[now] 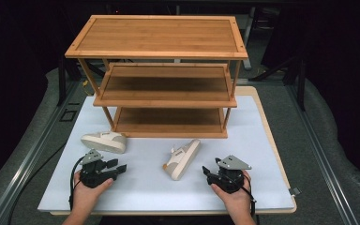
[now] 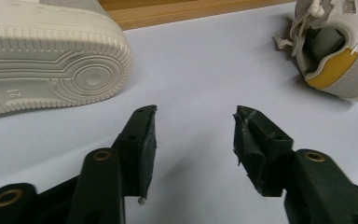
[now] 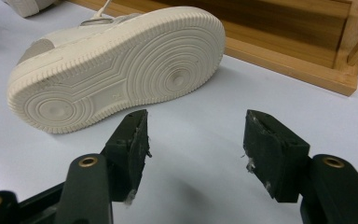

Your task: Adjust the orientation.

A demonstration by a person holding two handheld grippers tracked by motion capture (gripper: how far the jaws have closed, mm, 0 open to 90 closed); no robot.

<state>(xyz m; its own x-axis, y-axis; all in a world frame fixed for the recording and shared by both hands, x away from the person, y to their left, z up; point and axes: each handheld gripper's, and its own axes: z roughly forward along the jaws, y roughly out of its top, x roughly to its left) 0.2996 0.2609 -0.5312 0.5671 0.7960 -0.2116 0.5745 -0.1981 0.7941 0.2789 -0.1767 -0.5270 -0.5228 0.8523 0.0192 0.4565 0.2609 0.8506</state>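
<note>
We find bare white mat between the two sneakers, left sneaker and right sneaker. Behind them the wooden rack blocks our way forward.

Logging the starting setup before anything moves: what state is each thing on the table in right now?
left shoe: lying on its side, not held
right shoe: tipped on its side, sole toward the right gripper, not held
wooden shelf rack: upright, all three shelves bare
left gripper: open, nothing between the jaws
right gripper: open, nothing between the jaws
</note>
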